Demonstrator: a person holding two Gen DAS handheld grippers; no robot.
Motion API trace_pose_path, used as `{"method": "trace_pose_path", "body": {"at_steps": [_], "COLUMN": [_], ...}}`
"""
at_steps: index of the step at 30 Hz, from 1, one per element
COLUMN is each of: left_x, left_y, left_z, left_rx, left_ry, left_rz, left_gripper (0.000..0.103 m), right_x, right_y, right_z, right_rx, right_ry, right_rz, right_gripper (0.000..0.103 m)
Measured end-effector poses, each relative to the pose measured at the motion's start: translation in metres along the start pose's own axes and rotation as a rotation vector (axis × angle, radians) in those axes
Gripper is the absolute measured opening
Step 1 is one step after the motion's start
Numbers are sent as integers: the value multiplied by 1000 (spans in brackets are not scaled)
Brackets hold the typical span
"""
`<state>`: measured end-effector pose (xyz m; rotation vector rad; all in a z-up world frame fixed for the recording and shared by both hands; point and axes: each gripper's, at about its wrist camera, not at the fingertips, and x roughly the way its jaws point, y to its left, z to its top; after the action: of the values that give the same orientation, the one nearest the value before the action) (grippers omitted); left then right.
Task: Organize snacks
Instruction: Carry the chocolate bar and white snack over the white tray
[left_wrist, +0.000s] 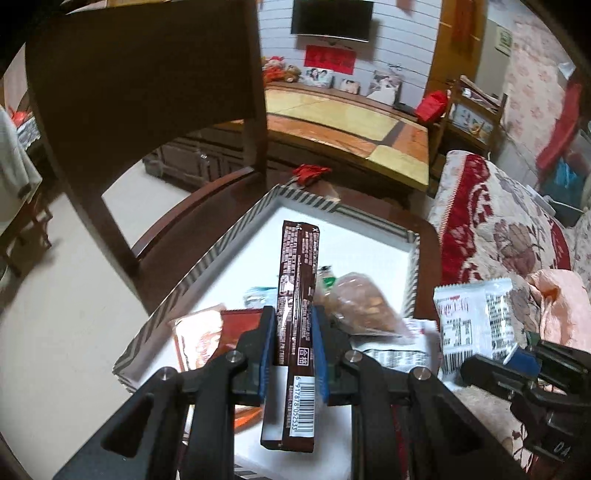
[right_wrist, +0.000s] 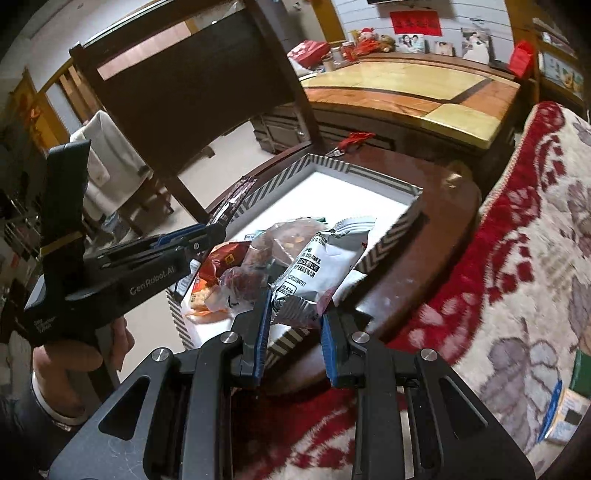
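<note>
From the left wrist we see our left tongs (left_wrist: 294, 334) clamped on a long brown foil-wrapped snack bar (left_wrist: 298, 295), held over the striped-rimmed white cardboard box (left_wrist: 207, 254) on the dark wooden surface (left_wrist: 177, 221).

From the right wrist, our right tongs (right_wrist: 294, 325) grip a white and grey plastic snack packet (right_wrist: 317, 269) above the heap of snacks (right_wrist: 236, 273) in the same box.
</note>
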<state>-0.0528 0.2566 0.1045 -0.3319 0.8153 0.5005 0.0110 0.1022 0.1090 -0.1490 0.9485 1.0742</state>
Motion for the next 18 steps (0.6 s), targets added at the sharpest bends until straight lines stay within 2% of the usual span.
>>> {"method": "trace_pose_path", "body": {"at_steps": [11, 18], "left_x": [17, 30], "left_y": [16, 20], "left_z": [-7, -8], "left_rx": [-29, -41], "left_ry": [37, 70], "left_rz": [19, 35], "left_gripper": [22, 22], "right_x": [39, 59], "right_y": [3, 4], "right_z": [25, 32], "right_rx": [-9, 10], "right_ry": [41, 50], "right_rz": [-2, 35], "right_gripper": [24, 23]}}
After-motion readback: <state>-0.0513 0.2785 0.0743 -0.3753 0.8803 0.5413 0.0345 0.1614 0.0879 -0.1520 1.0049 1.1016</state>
